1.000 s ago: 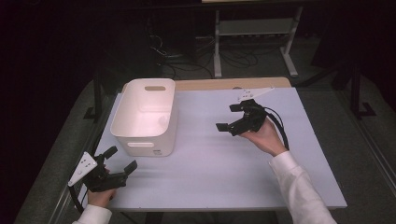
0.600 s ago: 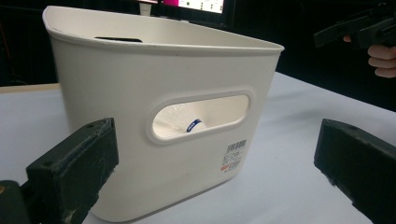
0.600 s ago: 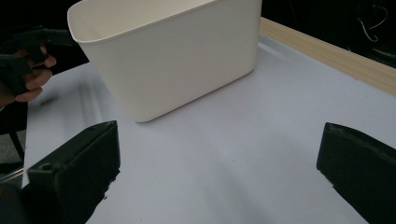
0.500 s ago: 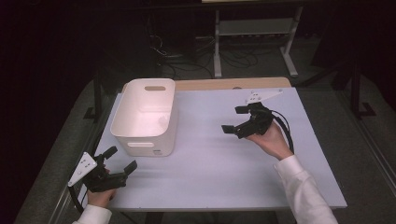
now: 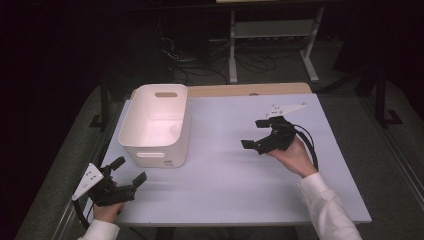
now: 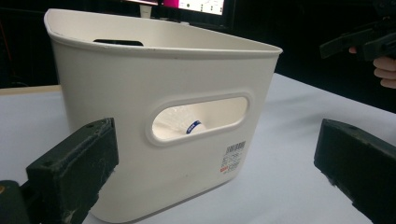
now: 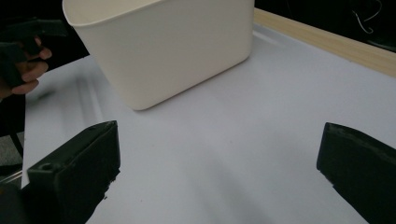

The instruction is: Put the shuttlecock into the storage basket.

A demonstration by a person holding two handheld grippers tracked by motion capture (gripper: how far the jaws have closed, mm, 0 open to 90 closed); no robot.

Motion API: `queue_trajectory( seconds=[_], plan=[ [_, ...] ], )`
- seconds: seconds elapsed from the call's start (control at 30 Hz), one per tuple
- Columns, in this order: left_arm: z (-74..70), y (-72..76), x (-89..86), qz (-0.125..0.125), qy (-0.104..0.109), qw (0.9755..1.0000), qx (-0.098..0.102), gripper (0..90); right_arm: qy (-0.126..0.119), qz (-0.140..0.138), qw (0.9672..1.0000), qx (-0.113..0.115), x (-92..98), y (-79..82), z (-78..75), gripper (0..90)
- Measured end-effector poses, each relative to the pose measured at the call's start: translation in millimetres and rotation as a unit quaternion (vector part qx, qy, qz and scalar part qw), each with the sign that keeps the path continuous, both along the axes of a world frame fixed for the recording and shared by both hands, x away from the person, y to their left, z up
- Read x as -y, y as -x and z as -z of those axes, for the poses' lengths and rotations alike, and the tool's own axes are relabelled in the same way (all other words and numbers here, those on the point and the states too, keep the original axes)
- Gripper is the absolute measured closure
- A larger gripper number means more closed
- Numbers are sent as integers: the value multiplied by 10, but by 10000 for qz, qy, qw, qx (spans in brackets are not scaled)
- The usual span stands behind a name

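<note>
A white plastic bin with handle cut-outs stands on the left half of the pale table. Through the near cut-out in the left gripper view I see something white with a blue band inside the bin; what it is I cannot tell. My left gripper rests open at the table's front left corner, pointing at the bin, nothing between its jaws. My right gripper hovers open and empty over the right half of the table, facing the bin from a distance.
A wooden strip runs along the table's far edge. Beyond it, on the dark floor, are a metal stand and cables. The other hand with its gripper appears far off in the right gripper view, and the right gripper in the left gripper view.
My right gripper has drawn back to the right and toward the person, away from the bin. The left gripper and the bin have stayed put.
</note>
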State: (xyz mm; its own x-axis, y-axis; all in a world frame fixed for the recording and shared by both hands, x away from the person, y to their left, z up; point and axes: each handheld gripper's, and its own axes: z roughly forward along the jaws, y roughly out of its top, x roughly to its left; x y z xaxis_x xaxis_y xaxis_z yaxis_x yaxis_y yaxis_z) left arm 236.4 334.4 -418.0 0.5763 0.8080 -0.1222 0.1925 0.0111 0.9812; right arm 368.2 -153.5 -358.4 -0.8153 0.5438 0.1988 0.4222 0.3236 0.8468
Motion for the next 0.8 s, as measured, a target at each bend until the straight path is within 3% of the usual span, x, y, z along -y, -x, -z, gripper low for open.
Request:
queue_trajectory(
  seconds=[0.43,0.8],
  plan=[
    [0,-1,0,0,13,10000,15,0,3,44,10000,34,108,108,67,0],
    [1,-1,4,-3,1,10000,4,0,-83,242,9996,92,278,191,158,0]
  ],
)
